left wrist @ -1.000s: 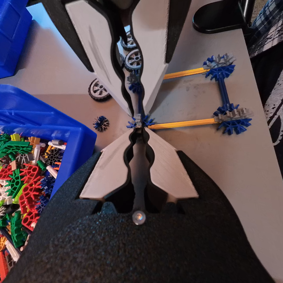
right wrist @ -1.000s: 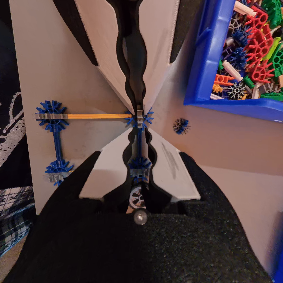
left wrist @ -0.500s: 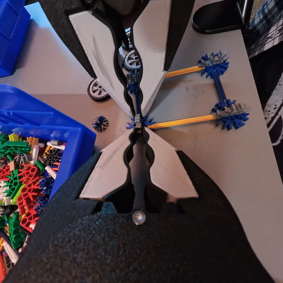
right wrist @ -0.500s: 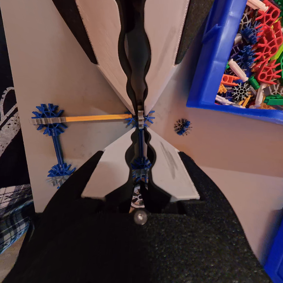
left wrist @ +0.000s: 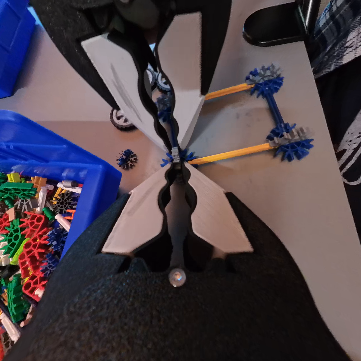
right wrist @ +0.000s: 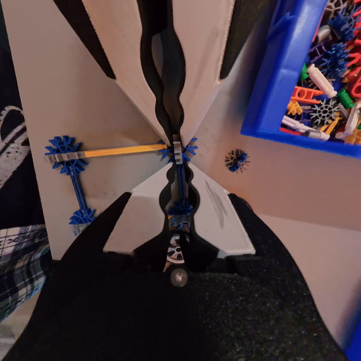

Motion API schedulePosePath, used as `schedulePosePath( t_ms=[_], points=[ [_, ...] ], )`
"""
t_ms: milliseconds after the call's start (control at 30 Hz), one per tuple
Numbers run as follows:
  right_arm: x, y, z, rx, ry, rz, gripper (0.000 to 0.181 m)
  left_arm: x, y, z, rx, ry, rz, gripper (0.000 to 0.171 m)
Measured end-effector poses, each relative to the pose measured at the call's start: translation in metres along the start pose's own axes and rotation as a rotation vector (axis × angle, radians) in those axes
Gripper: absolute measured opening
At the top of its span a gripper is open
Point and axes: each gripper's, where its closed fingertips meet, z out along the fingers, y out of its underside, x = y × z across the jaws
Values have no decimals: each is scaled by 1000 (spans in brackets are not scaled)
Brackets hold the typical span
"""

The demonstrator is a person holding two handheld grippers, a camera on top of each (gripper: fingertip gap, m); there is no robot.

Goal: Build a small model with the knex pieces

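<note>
- Worktop [left wrist: 254,214], pale grey, carries all the toy building pieces.
- Blue bin [left wrist: 101,181] sits on the worktop beside the toy frame, full of red, green, white and blue building pieces [left wrist: 29,224].
- Left hand-held gripper [left wrist: 176,168] has its two fingers pressed together on the grey-and-blue corner connector [left wrist: 175,155] of the toy frame.
- Right hand-held gripper [right wrist: 178,167] comes at that same corner connector [right wrist: 178,151] from the other side. Its fingers are closed too, with the frame's blue rod [right wrist: 181,183] running between them. Its tips meet the left hand-held gripper's tips at the connector.
- Toy frame [left wrist: 234,121] lies flat on the worktop, shaped like a box made of sticks. Two yellow rods [left wrist: 232,153] run from the gripped side to two more blue-and-grey connectors [left wrist: 291,144] near the worktop's edge, and a blue rod [left wrist: 276,113] joins those two.
- Black stand foot [left wrist: 273,25] rests on the worktop past the far corner of the toy frame.
- Small wheels [left wrist: 122,121], grey with black tyres, lie just beside the toy frame, partly hidden by the right hand-held gripper. One more wheel [right wrist: 176,252] shows between that gripper's fingers.
- Loose little blue-and-black connector [left wrist: 127,159] lies alone between the toy frame and the blue bin, touching neither.
</note>
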Motion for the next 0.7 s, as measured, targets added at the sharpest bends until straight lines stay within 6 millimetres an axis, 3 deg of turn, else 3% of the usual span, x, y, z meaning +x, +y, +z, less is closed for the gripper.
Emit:
schedulePosePath(
  t_ms=[167, 400, 700],
  points=[
    [8, 8, -26, 120, 58, 101, 18, -1, -2, -3, 18, -16, -6, 9],
    [24, 34, -54, 109, 187, 154, 18, -10, -7, -18, 59, -40, -25, 14],
    [11, 43, -40, 89, 182, 135, 21, 0, -11, -12, 26, -52, 53, 15]
  ],
)
